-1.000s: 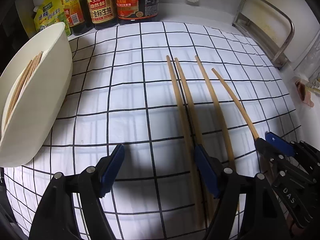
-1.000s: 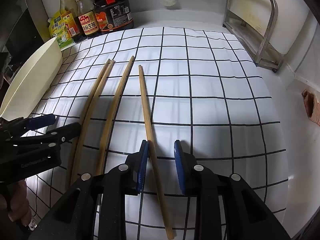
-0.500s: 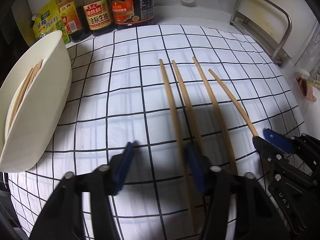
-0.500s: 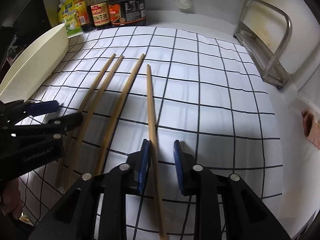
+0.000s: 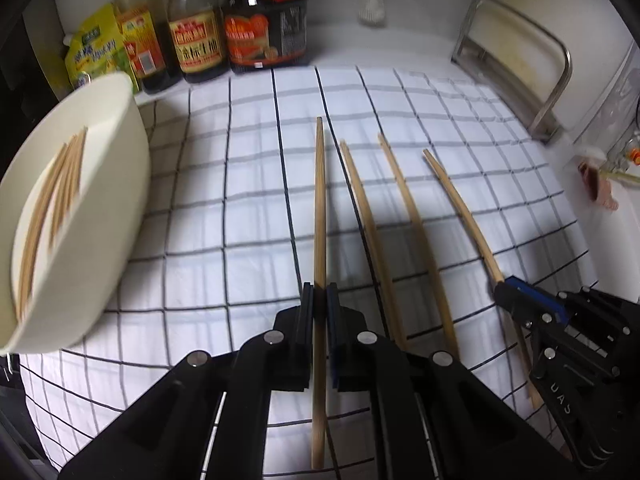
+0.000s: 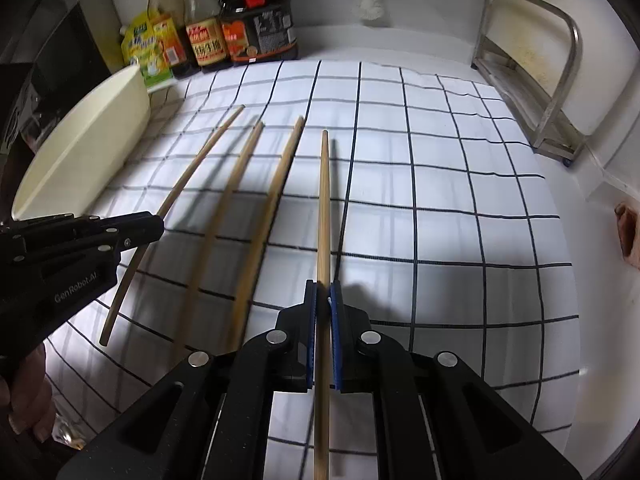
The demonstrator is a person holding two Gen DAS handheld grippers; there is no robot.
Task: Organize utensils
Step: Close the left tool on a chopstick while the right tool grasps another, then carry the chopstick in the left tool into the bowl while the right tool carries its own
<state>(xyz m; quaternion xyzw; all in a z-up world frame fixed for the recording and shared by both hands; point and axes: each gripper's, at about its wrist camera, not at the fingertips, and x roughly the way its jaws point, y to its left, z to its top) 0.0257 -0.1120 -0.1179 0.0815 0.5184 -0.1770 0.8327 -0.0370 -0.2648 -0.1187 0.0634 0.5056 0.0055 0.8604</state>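
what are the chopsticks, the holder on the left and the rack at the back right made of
Chopsticks: likely bamboo or wood, given the matte tan colour and a faint grain.
Holder: looks like cream plastic, smooth with a dull sheen, though glazed ceramic is possible.
Rack: metal, probably stainless steel, with bent silvery tubing that reflects light.

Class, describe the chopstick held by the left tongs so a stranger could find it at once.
Start at the checked cloth, where four chopsticks lie side by side. Take the leftmost chopstick, nearest the white bowl. It alone is clamped in the left tongs with its far tip lifted.
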